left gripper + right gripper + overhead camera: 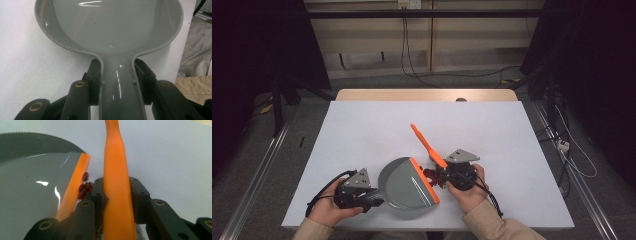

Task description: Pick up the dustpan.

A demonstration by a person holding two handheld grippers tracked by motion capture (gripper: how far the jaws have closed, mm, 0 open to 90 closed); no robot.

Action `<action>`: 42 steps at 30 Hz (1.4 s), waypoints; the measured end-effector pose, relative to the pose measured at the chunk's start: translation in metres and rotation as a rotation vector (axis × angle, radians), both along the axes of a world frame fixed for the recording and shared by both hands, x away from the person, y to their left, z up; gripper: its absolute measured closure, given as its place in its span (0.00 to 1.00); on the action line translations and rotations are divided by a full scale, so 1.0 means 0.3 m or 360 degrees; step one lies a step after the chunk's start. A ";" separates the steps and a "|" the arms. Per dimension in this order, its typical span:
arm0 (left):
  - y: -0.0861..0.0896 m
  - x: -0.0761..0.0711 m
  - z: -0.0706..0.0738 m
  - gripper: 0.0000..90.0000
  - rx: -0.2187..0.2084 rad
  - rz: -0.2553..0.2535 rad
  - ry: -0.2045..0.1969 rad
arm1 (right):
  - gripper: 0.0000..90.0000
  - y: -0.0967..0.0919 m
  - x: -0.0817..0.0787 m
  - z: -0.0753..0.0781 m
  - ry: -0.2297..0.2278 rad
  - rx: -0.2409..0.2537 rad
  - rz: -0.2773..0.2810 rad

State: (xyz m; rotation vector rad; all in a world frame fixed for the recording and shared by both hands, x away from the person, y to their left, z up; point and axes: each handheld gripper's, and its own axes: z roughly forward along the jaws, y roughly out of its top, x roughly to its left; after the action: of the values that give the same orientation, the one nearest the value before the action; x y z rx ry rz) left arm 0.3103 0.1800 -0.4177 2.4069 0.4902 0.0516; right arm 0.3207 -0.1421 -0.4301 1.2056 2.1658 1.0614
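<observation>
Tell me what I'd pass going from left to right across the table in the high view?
Left gripper clamped on the dustpan's handle → grey dustpan → its orange lip → small red beans → right gripper holding the orange brush.

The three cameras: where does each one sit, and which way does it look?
High view: above the person's side, looking forward and down on the white table; both hands and forearms show.
Left gripper view: on the left gripper, looking along the grey dustpan; black jaws show.
Right gripper view: on the right gripper, looking along the orange brush handle; jaws show.
All three views share the dustpan.
</observation>
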 end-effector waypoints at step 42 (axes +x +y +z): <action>-0.068 0.005 -0.050 0.70 -0.0033 0.0088 0.0056 | 0.77 0.100 -0.030 -0.003 0.0065 0.0280 -0.0087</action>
State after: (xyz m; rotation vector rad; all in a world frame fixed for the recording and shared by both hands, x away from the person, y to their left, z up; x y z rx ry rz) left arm 0.3120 0.1597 -0.4326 2.3773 0.5710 0.0284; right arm 0.3117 -0.1121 -0.4311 1.3669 2.0921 1.2349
